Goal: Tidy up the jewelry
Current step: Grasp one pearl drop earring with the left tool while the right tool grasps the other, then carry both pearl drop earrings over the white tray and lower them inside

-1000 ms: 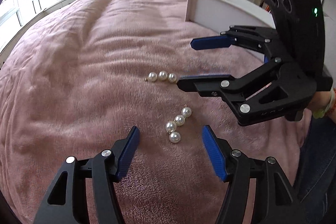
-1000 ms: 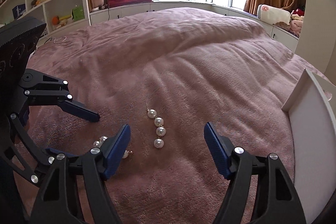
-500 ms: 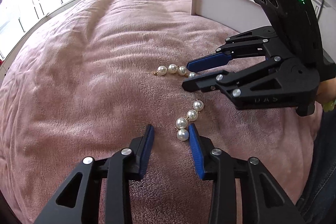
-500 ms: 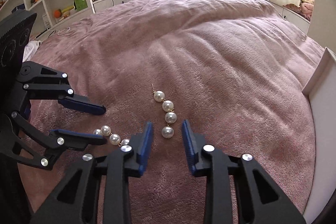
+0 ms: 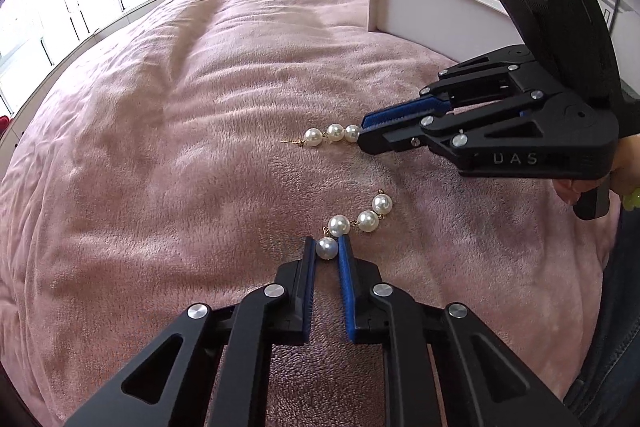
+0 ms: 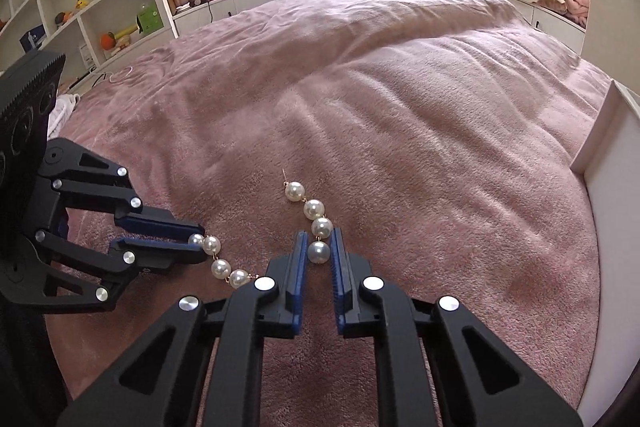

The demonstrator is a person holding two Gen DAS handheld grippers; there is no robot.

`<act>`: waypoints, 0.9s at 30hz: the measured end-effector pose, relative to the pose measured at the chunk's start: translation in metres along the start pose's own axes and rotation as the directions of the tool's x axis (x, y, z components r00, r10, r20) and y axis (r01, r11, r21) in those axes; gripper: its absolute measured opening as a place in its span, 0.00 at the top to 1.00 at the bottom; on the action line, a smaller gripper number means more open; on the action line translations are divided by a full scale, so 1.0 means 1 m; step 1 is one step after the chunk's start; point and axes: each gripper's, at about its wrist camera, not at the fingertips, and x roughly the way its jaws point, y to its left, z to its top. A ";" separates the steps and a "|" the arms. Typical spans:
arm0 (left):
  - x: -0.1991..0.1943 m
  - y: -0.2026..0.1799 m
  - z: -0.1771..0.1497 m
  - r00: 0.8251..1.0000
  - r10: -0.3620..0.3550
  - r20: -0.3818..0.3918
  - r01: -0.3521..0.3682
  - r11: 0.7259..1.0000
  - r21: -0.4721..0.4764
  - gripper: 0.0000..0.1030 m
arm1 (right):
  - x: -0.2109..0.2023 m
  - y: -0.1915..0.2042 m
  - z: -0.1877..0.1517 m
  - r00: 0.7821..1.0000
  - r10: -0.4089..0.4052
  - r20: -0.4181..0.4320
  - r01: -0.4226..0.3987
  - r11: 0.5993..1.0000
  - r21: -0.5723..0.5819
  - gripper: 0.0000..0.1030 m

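Two pearl drop earrings lie on a pink plush blanket (image 5: 160,147). My left gripper (image 5: 327,249) is shut on the end pearl of the near earring (image 5: 356,223), whose other pearls trail up and right. In the right wrist view that gripper (image 6: 198,243) holds the same earring (image 6: 218,261). My right gripper (image 6: 319,251) is shut on the end pearl of the other earring (image 6: 308,211), whose pearls and gold pin run away from me. In the left wrist view this gripper (image 5: 360,137) comes in from the right, with that earring (image 5: 328,135) sticking out leftward.
A white open box (image 5: 432,11) stands on the blanket at the back right, also seen at the right edge of the right wrist view (image 6: 612,211). Shelves with toys (image 6: 80,11) and windows lie beyond the bed.
Both grippers moved down onto the earrings and went from wide open to shut, each pinching the end pearl of its earring.
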 end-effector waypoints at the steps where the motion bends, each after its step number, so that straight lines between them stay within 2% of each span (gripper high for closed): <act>1: 0.000 -0.001 0.000 1.000 0.001 0.002 -0.001 1.000 -0.001 0.84 | -0.002 -0.001 0.001 1.000 0.003 0.003 -0.003 1.000 0.007 0.88; 14: -0.019 -0.002 0.004 0.999 0.008 0.054 -0.006 1.000 -0.031 0.84 | -0.033 -0.010 0.013 0.996 0.013 0.086 -0.018 0.998 0.064 0.88; 21: -0.025 0.006 0.010 0.999 -0.016 0.031 0.018 0.997 -0.078 0.84 | -0.054 -0.022 0.020 0.992 -0.001 0.128 -0.013 0.994 0.112 0.88; 27: -0.026 -0.002 0.020 0.999 0.046 -0.013 -0.046 0.997 -0.058 0.84 | -0.072 -0.032 0.023 0.986 -0.016 0.165 -0.008 0.989 0.147 0.88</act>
